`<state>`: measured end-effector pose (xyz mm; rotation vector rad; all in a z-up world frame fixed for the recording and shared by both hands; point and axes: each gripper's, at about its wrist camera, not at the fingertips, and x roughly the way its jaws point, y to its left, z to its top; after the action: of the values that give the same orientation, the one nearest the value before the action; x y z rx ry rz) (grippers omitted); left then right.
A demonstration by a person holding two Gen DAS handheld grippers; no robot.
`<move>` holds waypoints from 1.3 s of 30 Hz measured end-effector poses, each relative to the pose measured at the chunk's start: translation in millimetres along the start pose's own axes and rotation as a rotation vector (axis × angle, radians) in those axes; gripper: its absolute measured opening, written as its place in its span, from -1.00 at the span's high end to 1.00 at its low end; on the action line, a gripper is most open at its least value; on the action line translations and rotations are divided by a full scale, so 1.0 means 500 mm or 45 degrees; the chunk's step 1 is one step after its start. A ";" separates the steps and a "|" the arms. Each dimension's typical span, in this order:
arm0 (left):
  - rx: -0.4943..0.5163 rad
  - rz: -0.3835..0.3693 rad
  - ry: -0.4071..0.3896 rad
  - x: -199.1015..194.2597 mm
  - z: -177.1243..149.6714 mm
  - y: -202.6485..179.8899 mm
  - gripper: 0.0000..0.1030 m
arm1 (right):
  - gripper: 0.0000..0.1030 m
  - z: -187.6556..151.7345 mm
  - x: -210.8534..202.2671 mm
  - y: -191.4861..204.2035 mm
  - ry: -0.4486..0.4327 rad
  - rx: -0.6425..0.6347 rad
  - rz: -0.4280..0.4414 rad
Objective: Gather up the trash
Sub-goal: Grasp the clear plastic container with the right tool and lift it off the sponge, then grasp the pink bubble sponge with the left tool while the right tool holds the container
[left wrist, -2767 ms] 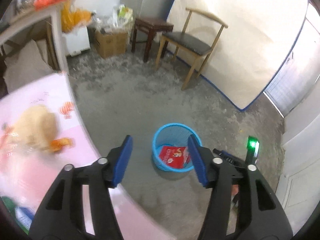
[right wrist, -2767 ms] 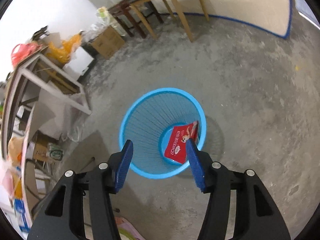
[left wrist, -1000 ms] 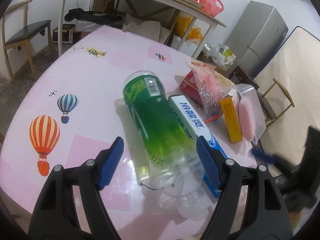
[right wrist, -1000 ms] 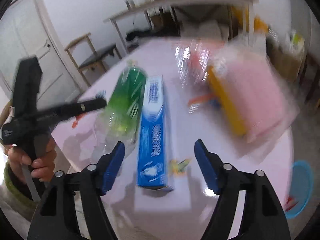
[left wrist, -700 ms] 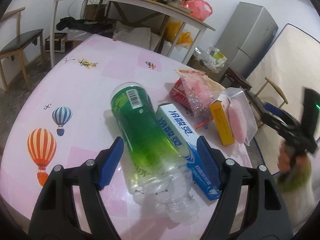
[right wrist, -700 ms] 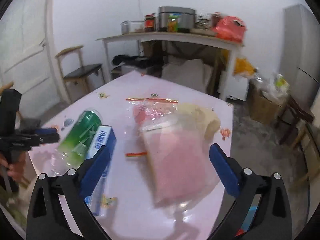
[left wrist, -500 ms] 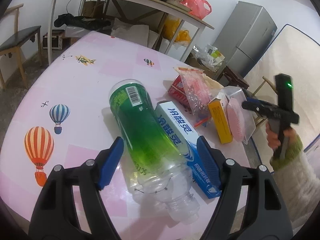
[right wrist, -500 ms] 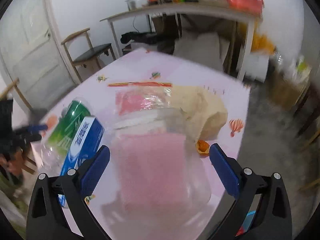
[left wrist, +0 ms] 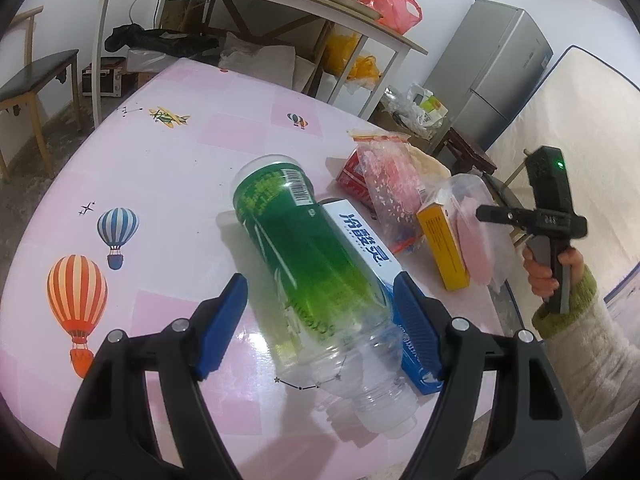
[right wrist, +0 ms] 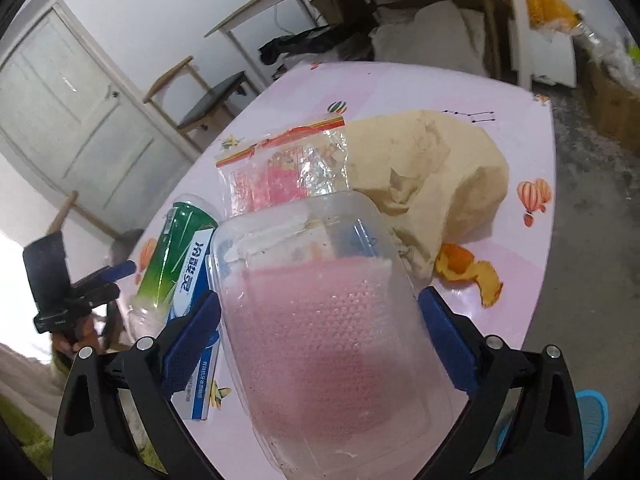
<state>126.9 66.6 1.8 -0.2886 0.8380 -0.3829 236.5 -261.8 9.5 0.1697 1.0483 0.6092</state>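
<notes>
Now we straddle the bottle (left wrist: 304, 264) with the left gripper (left wrist: 320, 320) open, while the right gripper (right wrist: 320, 332) spreads wide around the container (right wrist: 328, 320), neither gripped, bin (right wrist: 592, 420) at five o'clock.

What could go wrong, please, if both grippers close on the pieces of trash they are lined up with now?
The clear plastic container between the open right gripper fingers looks thin; a squeeze could buckle it or pop it out.

The left gripper straddles the green bottle, but its right finger sits over the blue toothpaste box lying against it, so it may pinch or drag the box too. The round bottle could also roll.
</notes>
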 end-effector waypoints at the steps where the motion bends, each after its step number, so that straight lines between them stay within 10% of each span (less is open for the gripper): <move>1: 0.000 0.002 -0.001 0.000 0.000 0.001 -0.38 | -0.83 -0.009 -0.003 0.018 -0.016 -0.012 -0.013; 10: -0.003 0.012 -0.023 -0.014 -0.007 -0.004 -0.38 | -0.80 -0.088 -0.072 0.133 -0.310 -0.042 -0.257; 22: 0.189 -0.066 -0.063 -0.040 0.011 -0.112 -0.38 | -0.80 -0.204 -0.169 -0.009 -0.607 0.497 0.065; 39: 0.620 -0.166 0.456 0.217 0.061 -0.298 -0.38 | -0.80 -0.304 -0.163 -0.087 -0.680 0.645 0.228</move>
<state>184.1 -111.1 7.8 0.1862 1.0469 -0.7596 95.4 -365.2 -23.2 0.8320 0.6489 0.4112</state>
